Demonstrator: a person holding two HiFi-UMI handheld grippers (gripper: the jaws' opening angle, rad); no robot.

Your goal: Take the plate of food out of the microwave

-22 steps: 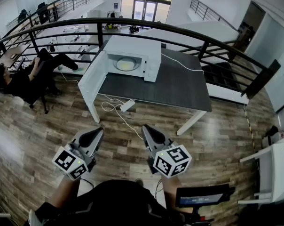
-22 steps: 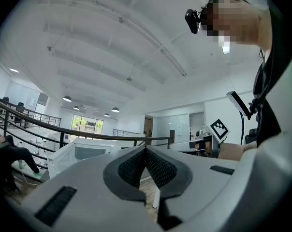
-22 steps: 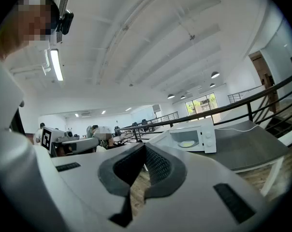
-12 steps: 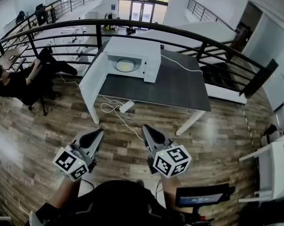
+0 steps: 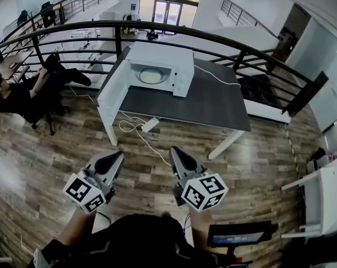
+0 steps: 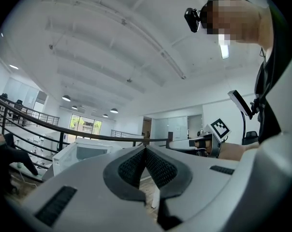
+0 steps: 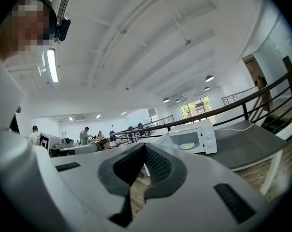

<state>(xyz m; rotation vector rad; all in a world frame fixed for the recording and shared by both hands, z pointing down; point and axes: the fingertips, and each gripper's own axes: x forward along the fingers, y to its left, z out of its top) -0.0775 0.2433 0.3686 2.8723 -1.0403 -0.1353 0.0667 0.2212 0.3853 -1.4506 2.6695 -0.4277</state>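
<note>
The white microwave (image 5: 157,66) stands on a dark grey table (image 5: 207,102), its door (image 5: 110,91) swung open to the left. Inside it lies the plate of yellowish food (image 5: 150,76). Both grippers hang over the wooden floor, well short of the table. My left gripper (image 5: 117,156) is shut, with nothing between its pads. My right gripper (image 5: 174,151) is shut and empty too. The right gripper view shows the microwave (image 7: 194,138) and the plate (image 7: 187,146) far beyond the shut right gripper (image 7: 145,146). In the left gripper view the left gripper (image 6: 145,149) is shut, with the microwave (image 6: 83,151) beyond.
A black railing (image 5: 224,41) curves behind the table. A white cable and power block (image 5: 150,125) lie on the floor under the table's front edge. A person (image 5: 18,96) sits on a chair at the left. A white shelf (image 5: 322,197) stands at the right.
The head view has shifted a little. Both grippers keep their places and stay shut.
</note>
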